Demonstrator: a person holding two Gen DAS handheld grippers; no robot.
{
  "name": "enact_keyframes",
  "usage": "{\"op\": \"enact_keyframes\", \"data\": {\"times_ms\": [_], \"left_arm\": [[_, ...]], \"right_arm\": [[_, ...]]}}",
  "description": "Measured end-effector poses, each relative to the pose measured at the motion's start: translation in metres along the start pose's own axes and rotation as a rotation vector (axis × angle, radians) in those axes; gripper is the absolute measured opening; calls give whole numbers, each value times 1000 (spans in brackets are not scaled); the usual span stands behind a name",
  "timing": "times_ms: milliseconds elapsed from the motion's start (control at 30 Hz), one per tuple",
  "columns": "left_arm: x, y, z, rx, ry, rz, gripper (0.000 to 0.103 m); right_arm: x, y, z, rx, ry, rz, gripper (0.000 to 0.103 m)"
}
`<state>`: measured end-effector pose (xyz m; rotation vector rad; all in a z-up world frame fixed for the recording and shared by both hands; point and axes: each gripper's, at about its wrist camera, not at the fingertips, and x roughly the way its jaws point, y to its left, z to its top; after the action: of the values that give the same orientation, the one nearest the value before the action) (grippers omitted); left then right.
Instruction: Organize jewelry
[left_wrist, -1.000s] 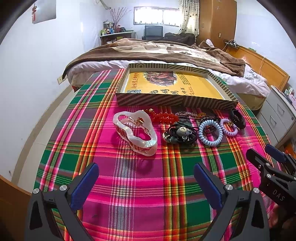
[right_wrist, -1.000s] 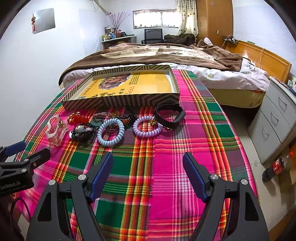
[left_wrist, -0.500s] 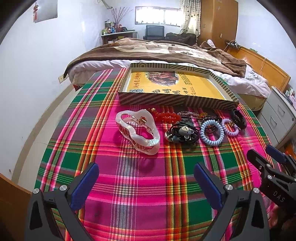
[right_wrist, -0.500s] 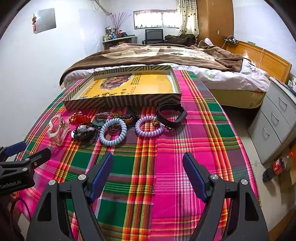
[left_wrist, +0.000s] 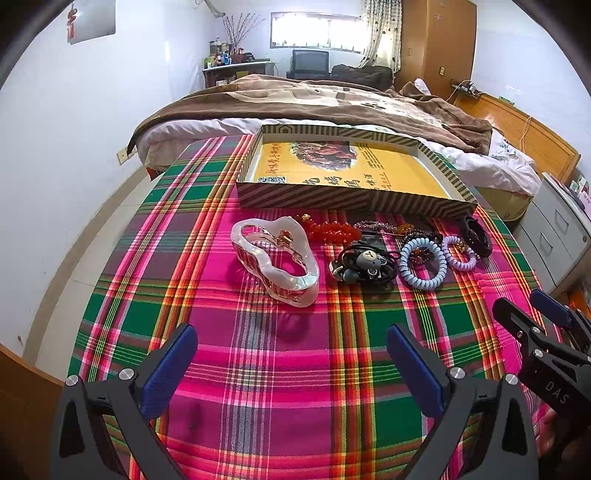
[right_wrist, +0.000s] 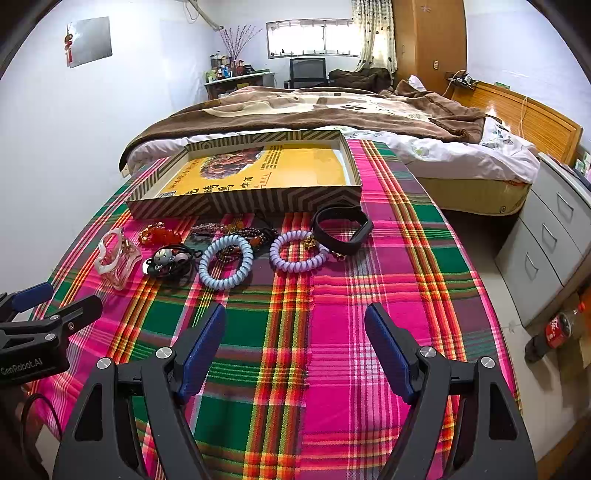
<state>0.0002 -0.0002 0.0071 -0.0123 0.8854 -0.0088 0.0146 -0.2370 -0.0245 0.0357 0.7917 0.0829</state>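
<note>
A row of jewelry lies on the plaid cloth in front of a shallow striped box (left_wrist: 332, 197) (right_wrist: 236, 206) with a yellow printed floor. From the left: a pearly white hair claw (left_wrist: 275, 258) (right_wrist: 114, 258), a red bead bracelet (left_wrist: 334, 230) (right_wrist: 159, 234), black hair ties with a charm (left_wrist: 365, 264) (right_wrist: 168, 260), a blue coil tie (left_wrist: 423, 262) (right_wrist: 226, 266), a lilac coil tie (left_wrist: 460, 253) (right_wrist: 297, 251), a black band (left_wrist: 476, 236) (right_wrist: 341, 229). My left gripper (left_wrist: 291, 363) is open, short of the claw. My right gripper (right_wrist: 295, 347) is open, short of the coil ties. Nothing sits between either pair of fingers.
The table's plaid cloth (left_wrist: 258, 369) (right_wrist: 369, 295) runs bare between the grippers and the jewelry. A bed with a brown blanket (left_wrist: 314, 103) stands beyond the box. Grey drawers (right_wrist: 546, 236) and a cola bottle (right_wrist: 554, 328) are on the floor at the right.
Both views have crept slightly toward the jewelry row, so the pieces sit a little lower and nearer in view. Both grippers stay open and nothing was touched.
</note>
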Motion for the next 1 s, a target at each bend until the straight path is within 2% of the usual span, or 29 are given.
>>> {"op": "enact_keyframes", "data": {"times_ms": [1000], "left_arm": [[2,3,1,-1,2,-12,103]], "right_arm": [[0,1,-1,-1,4,-1,77]]}}
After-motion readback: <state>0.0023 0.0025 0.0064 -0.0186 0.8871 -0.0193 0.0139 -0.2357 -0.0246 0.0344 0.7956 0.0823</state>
